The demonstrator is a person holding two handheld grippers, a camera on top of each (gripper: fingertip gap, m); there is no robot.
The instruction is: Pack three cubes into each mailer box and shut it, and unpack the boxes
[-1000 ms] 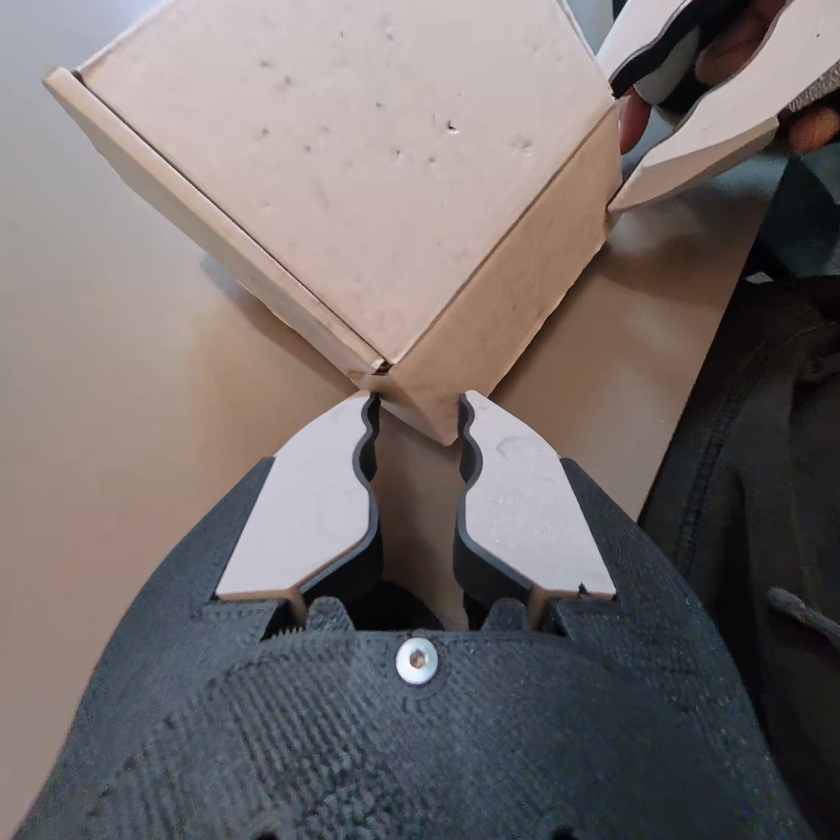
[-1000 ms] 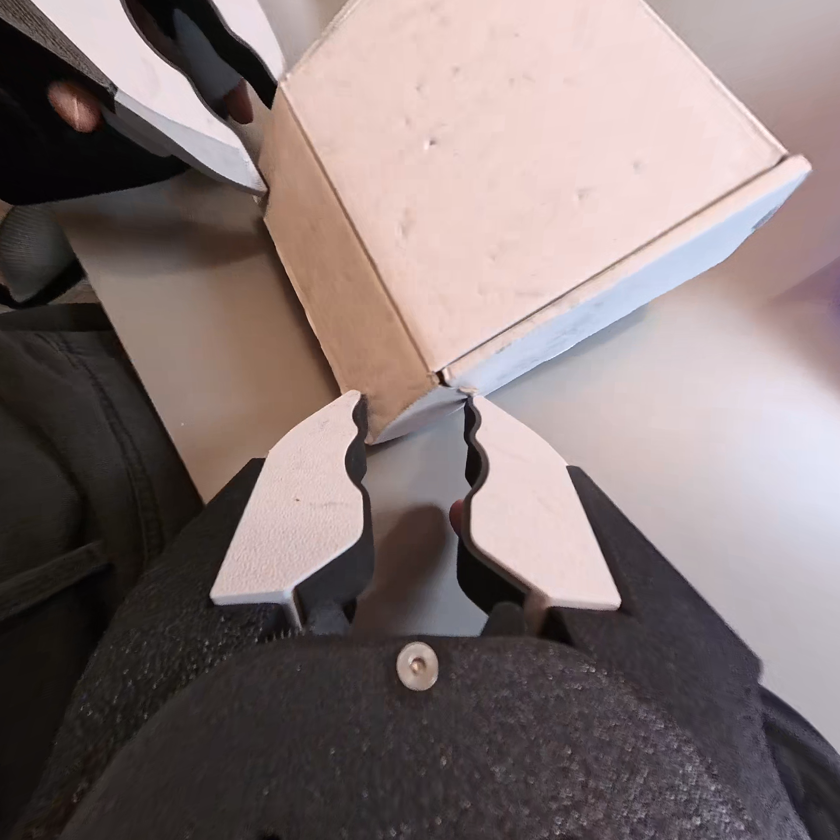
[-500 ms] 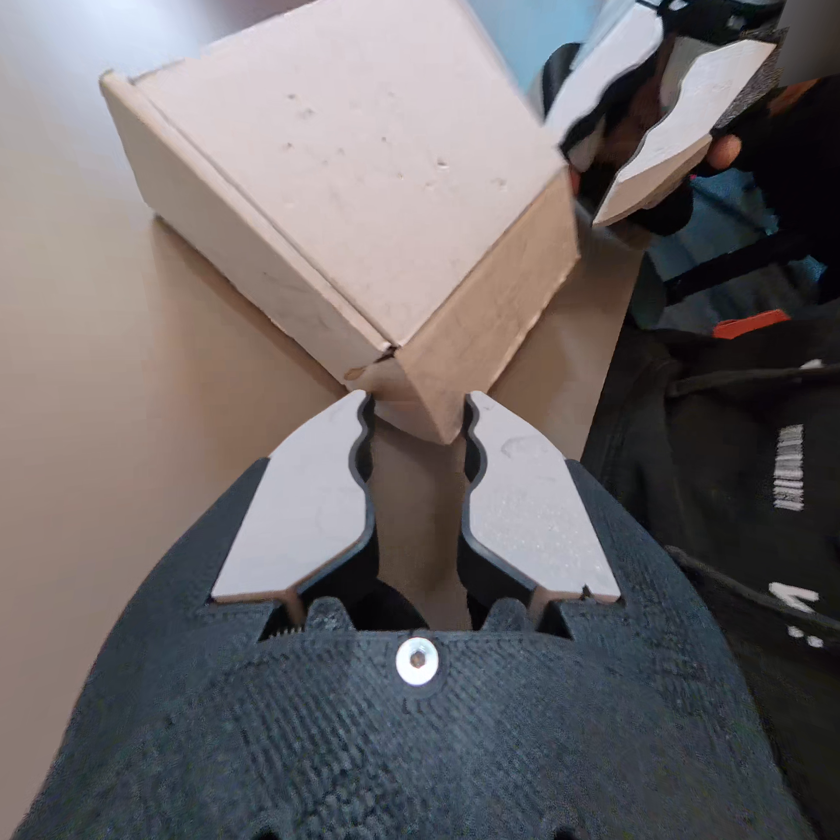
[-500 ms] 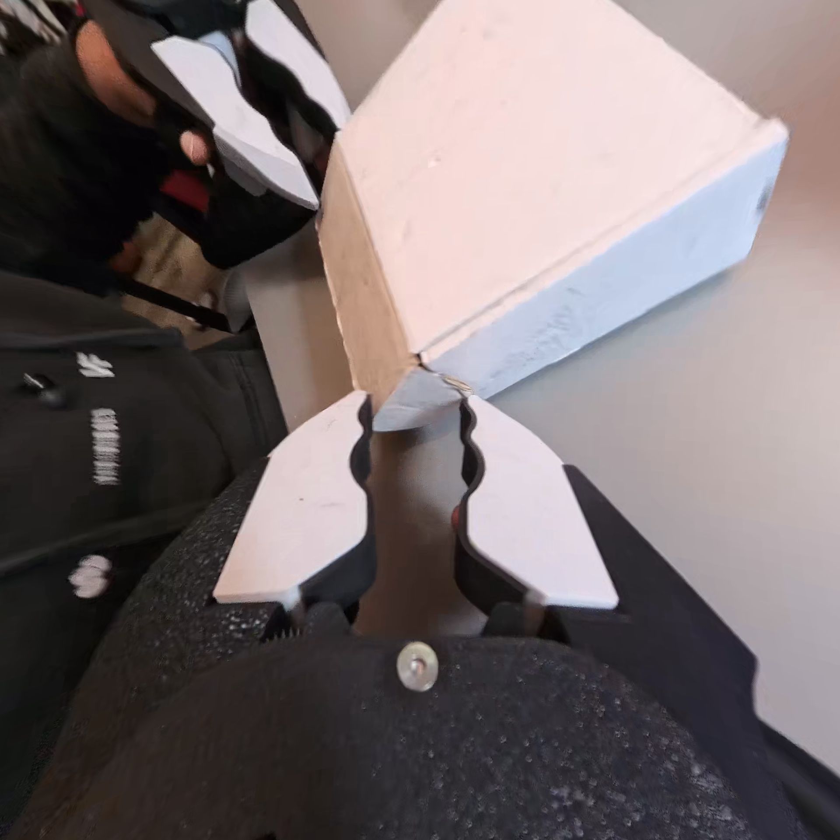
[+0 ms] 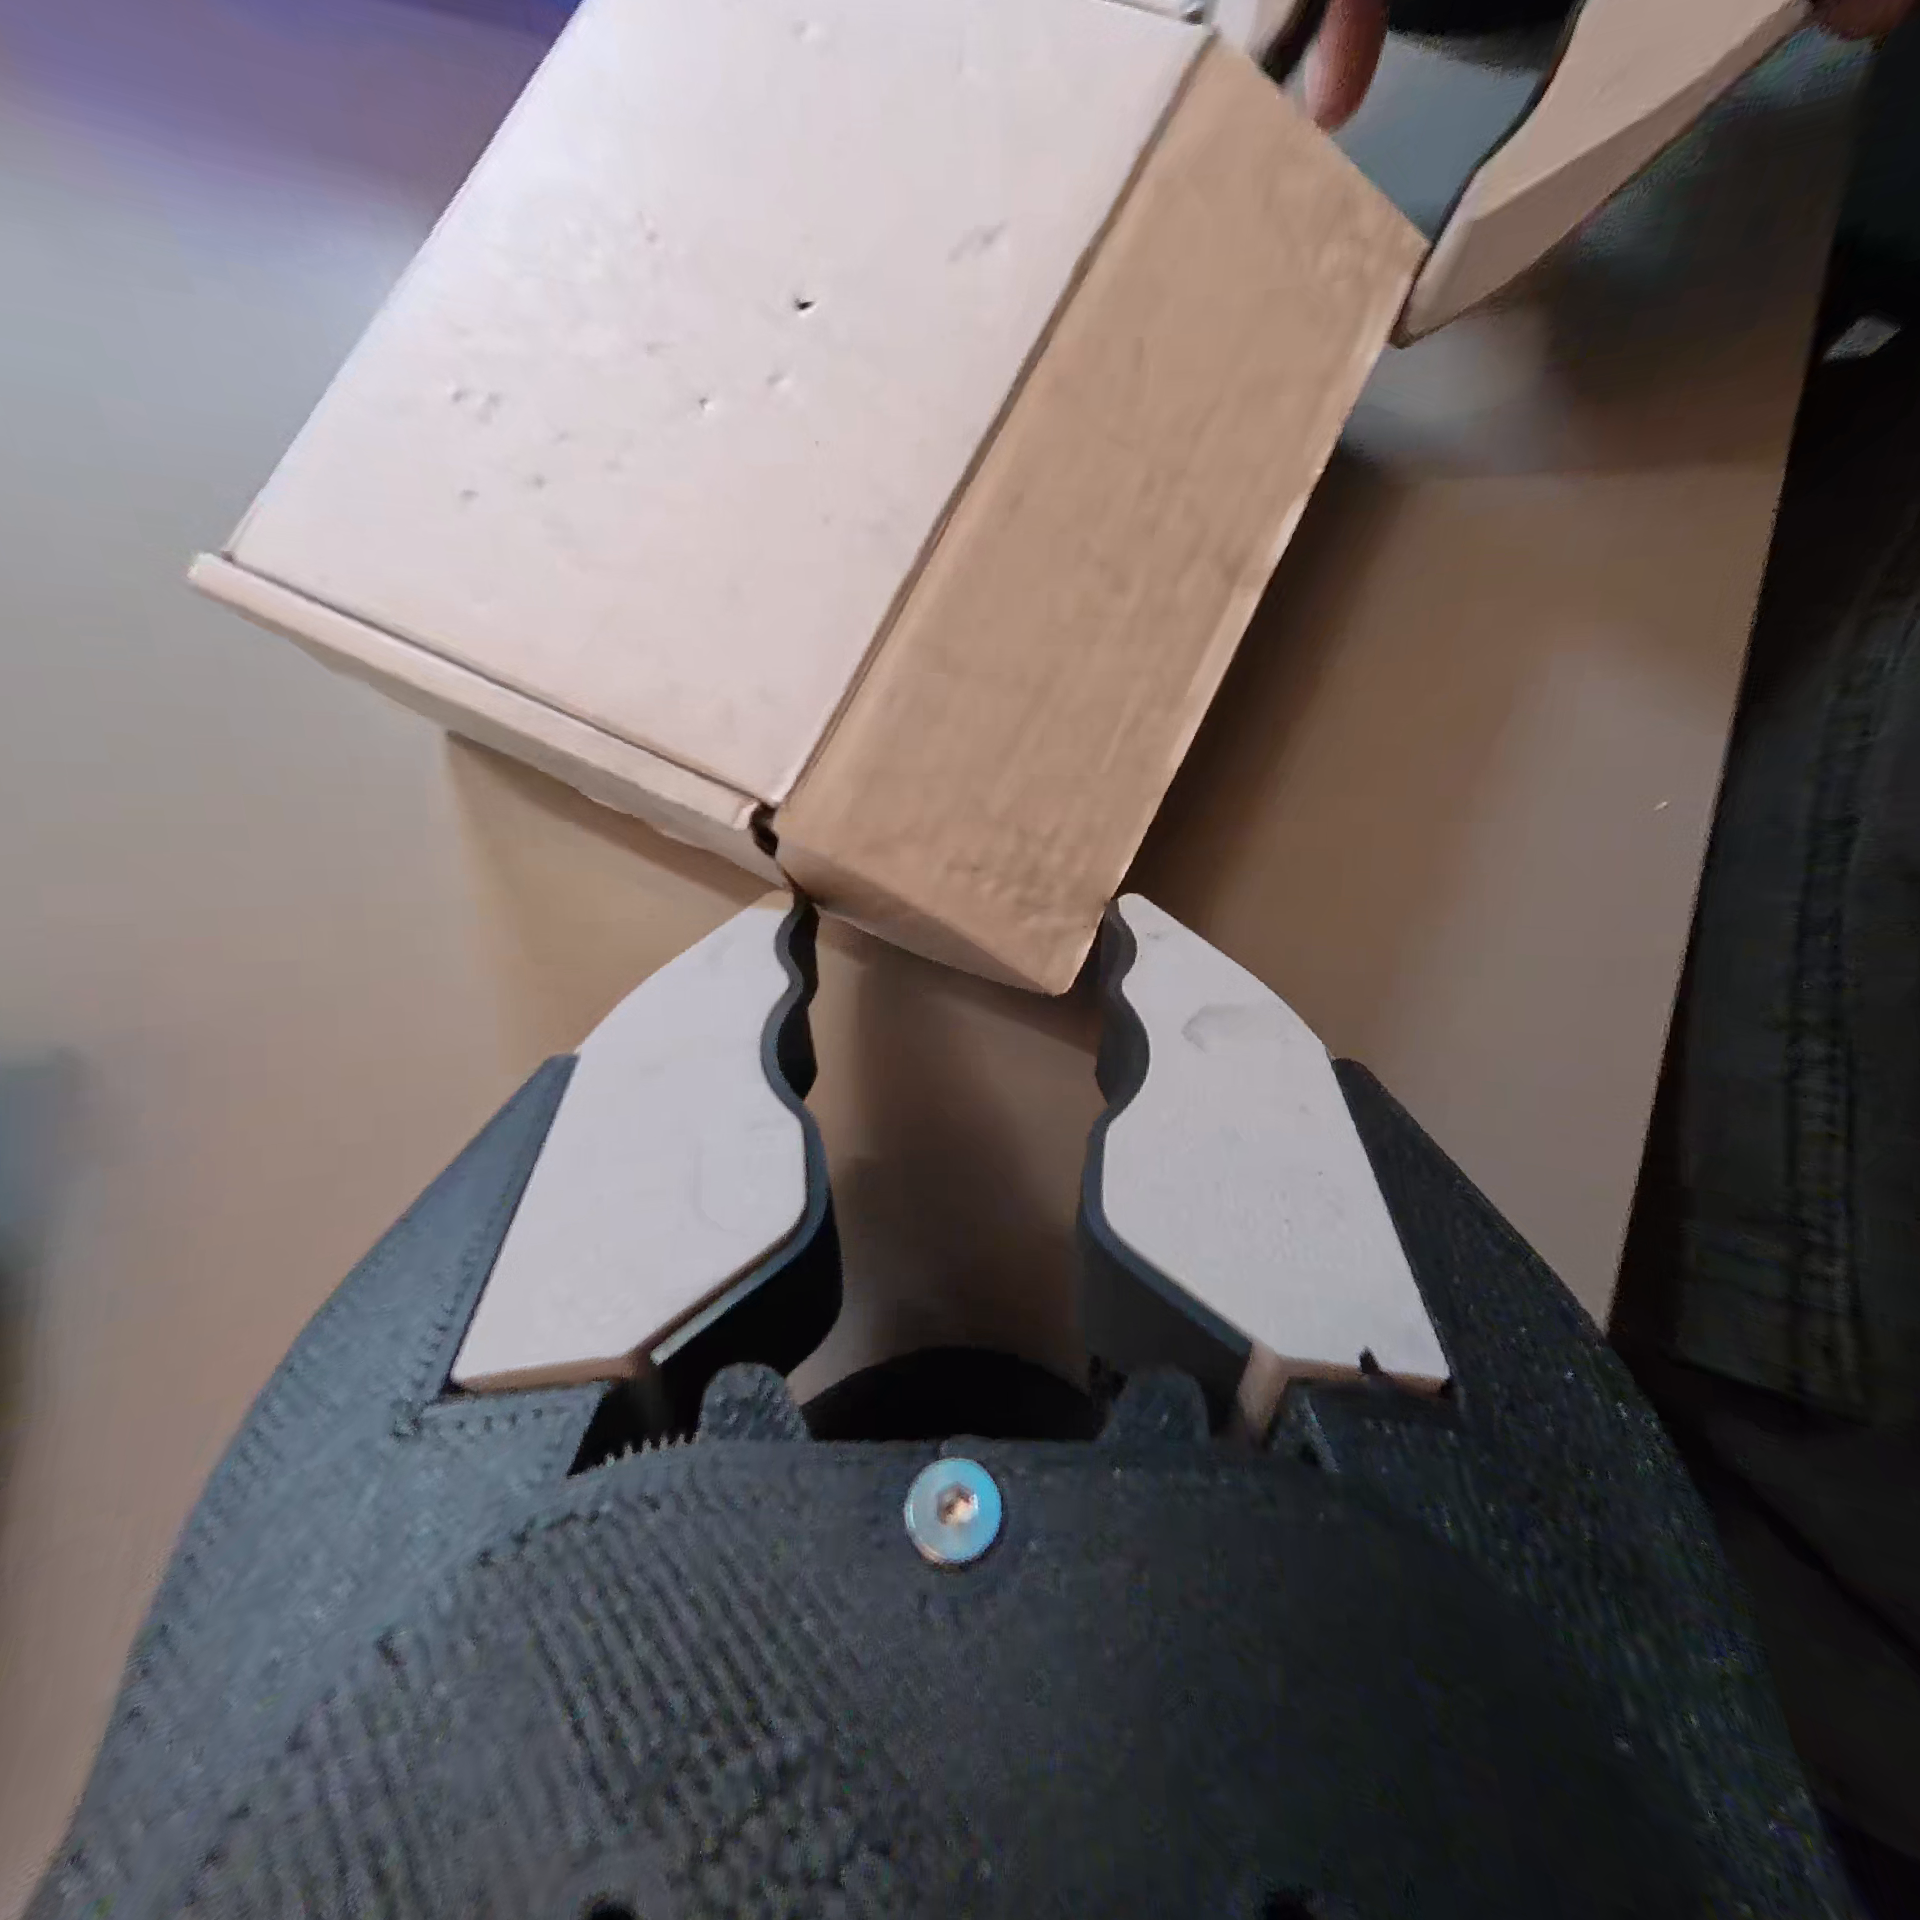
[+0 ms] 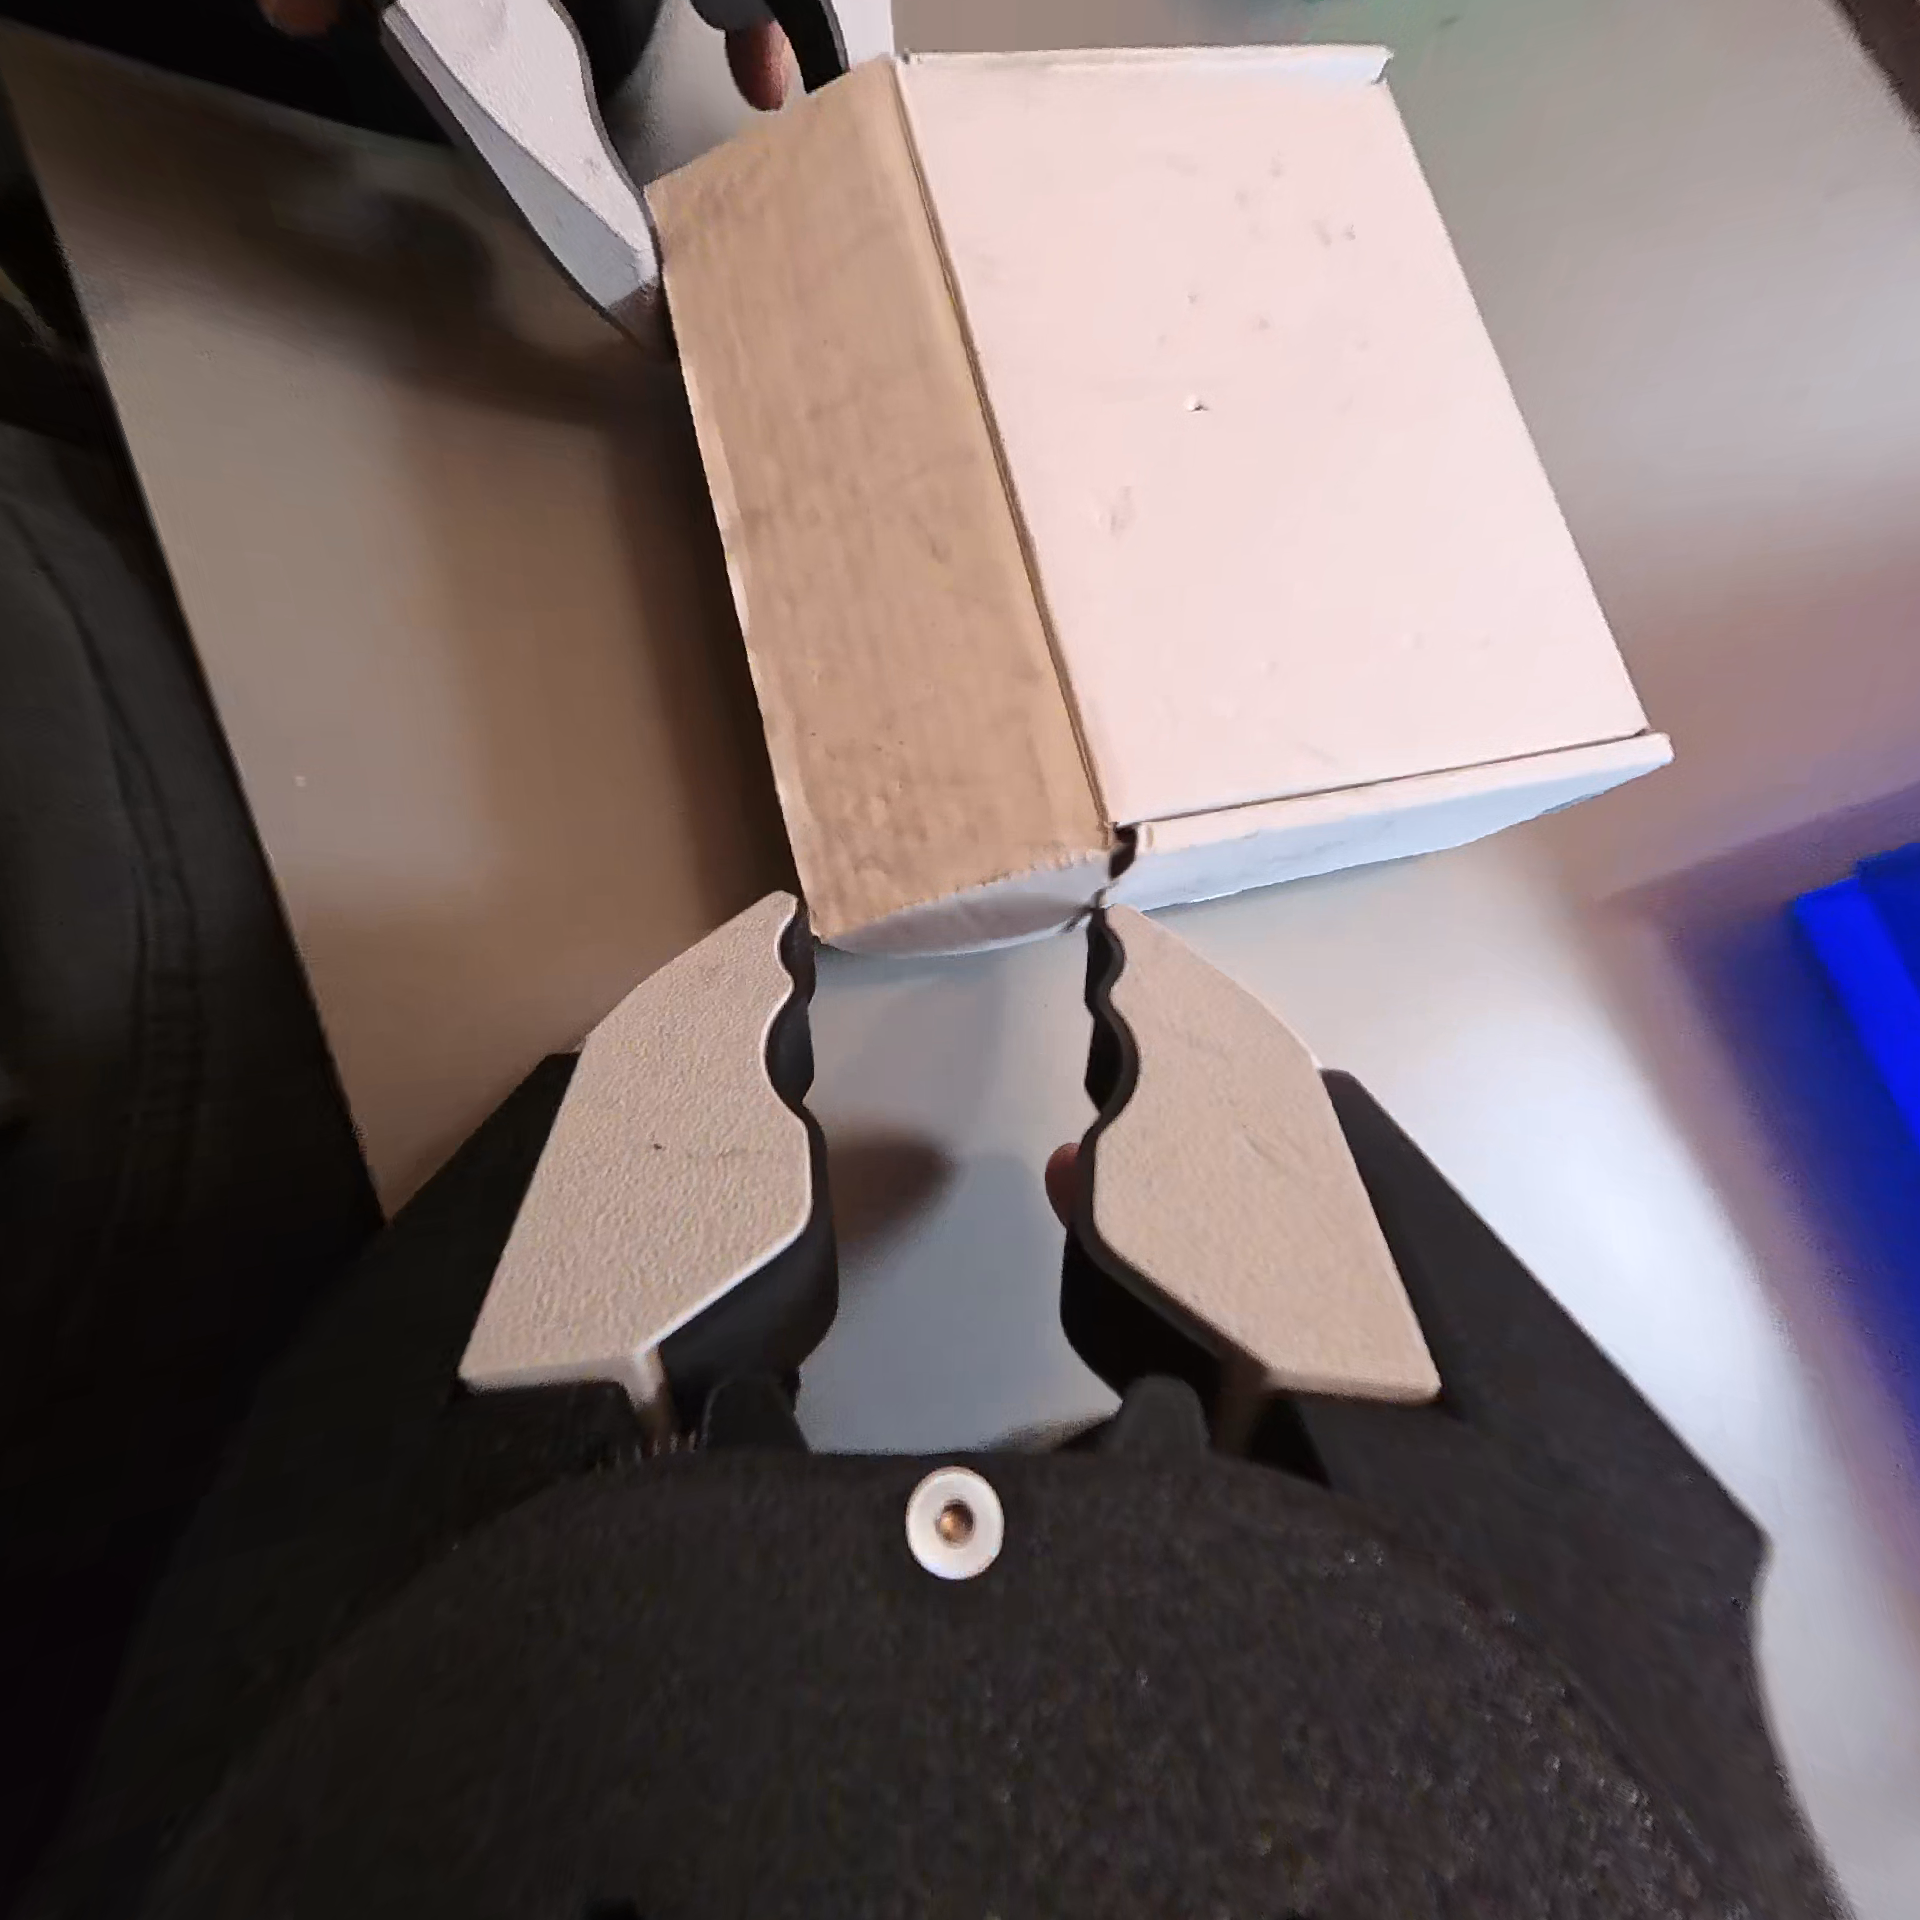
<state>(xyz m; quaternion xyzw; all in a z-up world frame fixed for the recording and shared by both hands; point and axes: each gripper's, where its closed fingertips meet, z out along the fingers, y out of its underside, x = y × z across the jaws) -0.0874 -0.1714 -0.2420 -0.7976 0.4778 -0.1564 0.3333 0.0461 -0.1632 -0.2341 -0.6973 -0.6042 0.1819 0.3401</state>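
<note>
A closed cardboard mailer box [image 5: 727, 395] lies flat on the table; no cubes show. My left gripper [image 5: 956, 914] is open, and its fingertips straddle the box's near corner at the table's front edge. My right gripper [image 6: 945, 920] is open too and straddles the box's other near corner [image 6: 1101, 873]. The box [image 6: 1247, 416] fills the upper middle of the right wrist view. Each gripper shows at the far box corner in the other's view: a right finger [image 5: 1538, 177] and a left finger [image 6: 540, 156].
The beige table [image 5: 260, 1039] stretches left of the box and ends at a front edge [image 5: 1662, 1039] by a person's dark clothing [image 5: 1818, 935]. A blue object [image 6: 1870, 997] sits at the right edge of the right wrist view. Tip to tip, the grippers are about 15 cm apart.
Both grippers have opened wider. The box, tilted up at its near edge half a second ago, now lies flat on the table.
</note>
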